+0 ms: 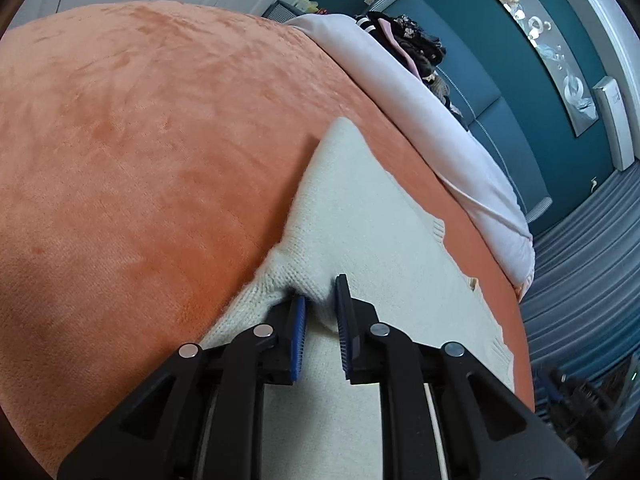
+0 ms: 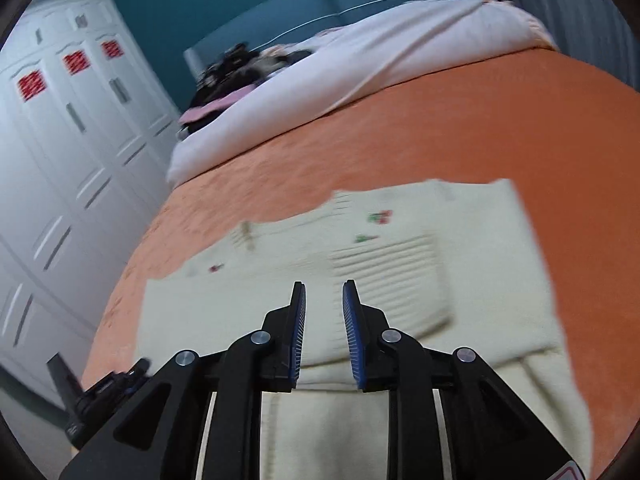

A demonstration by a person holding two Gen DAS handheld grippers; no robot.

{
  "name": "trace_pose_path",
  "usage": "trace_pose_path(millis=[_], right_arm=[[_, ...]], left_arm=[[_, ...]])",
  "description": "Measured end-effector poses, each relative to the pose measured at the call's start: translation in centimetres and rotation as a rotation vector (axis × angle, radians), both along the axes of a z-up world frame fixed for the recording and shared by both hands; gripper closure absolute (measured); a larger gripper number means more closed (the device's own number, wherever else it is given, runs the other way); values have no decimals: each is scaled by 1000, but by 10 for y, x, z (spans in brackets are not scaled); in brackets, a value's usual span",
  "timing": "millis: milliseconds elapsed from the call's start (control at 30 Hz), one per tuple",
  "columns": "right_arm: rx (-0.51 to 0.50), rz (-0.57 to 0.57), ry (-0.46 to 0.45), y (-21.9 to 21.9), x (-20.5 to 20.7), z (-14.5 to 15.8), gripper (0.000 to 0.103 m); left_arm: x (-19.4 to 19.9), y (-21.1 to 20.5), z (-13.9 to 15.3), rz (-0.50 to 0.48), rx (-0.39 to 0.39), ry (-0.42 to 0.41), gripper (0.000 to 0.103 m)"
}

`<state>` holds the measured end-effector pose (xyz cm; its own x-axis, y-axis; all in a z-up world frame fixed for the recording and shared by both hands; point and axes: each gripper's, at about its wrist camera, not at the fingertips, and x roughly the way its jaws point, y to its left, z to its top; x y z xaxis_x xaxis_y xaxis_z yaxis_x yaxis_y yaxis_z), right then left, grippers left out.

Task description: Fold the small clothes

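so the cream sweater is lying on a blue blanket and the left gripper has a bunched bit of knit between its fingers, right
Not quite: the blanket is orange, not blue, as the left wrist view shows. The rest holds: the cream sweater lies on it, and the left gripper has a bunched bit of knit between its fingers.

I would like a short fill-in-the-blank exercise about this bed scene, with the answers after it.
1. The cream sweater lies on an ____ blanket.
2. Knit fabric bunches between the fingers of the ____ gripper.
3. The right gripper holds ____.
4. The wardrobe doors are ____.

Answers: orange; left; nothing; white
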<state>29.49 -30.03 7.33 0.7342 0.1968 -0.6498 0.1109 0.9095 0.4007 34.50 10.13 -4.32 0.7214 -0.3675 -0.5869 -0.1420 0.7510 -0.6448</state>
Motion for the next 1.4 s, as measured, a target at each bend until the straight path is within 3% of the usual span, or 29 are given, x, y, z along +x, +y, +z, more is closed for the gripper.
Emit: trace_pose_path(millis=[167, 267, 433, 600, 667, 733, 833, 900, 933, 1000, 1033, 1067, 1100, 1133, 1167, 1200, 1267, 1300, 1333, 1367, 1400], right_arm=[[-20, 400, 69, 140, 76, -9, 84], [-92, 527, 173, 207, 118, -38, 87], [-271, 580, 244, 270, 169, -69, 96], [-250, 514, 269, 281, 216, -83, 100], [-216, 483, 249, 272, 207, -73, 100], [-198, 445, 167, 255, 185, -50, 96], [-114, 335, 61, 176, 123, -22, 94], [-75, 176, 66, 102, 79, -23, 92], [-73, 85, 76, 69, 59, -25, 84], [-35, -61, 79, 3, 16, -32, 84], [-33, -78, 87, -15, 4, -36, 85], [-94, -80, 131, -26, -1, -44, 87], [-189, -71, 200, -32, -1, -58, 95], [-219, -52, 242, -39, -2, -72, 101], [-168, -42, 214, -48, -10, -72, 101], [-145, -67, 220, -54, -17, -65, 100], [-140, -114, 193, -61, -40, -39, 84], [-136, -124, 164, -65, -58, -26, 79], [-131, -130, 146, -69, -76, -15, 64], [-132, -140, 135, -73, -98, -7, 49], [-136, -155, 135, -78, -122, -3, 46]], left_arm=[[-2, -3, -1, 6, 16, -34, 88], [-7, -3, -4, 6, 20, -51, 88], [-11, -1, -7, 11, 8, -75, 88], [-12, -2, -9, 10, 8, -91, 88], [-12, -1, -9, 7, 3, -96, 88], [-12, -1, -9, 7, 3, -96, 88], [-13, -2, -10, 7, 8, -96, 88], [-13, -2, -9, 7, 15, -94, 88], [-13, -3, -9, 7, 18, -93, 88], [-13, -4, -8, 8, 25, -91, 88], [-13, -5, -7, 8, 28, -89, 88], [-12, -5, -7, 8, 31, -86, 88], [-12, -6, -6, 8, 35, -81, 88], [-11, -7, -4, 7, 40, -74, 88], [-10, -6, -3, 6, 38, -66, 88], [-8, -5, -1, 0, 31, -51, 88], [-10, -3, 10, -29, 44, -6, 88], [-17, 0, 18, -37, 63, 4, 78], [-30, 4, 27, -37, 81, 5, 68], [-48, 9, 36, -37, 82, 0, 41], [-71, 17, 46, -24, 87, 1, 17]])
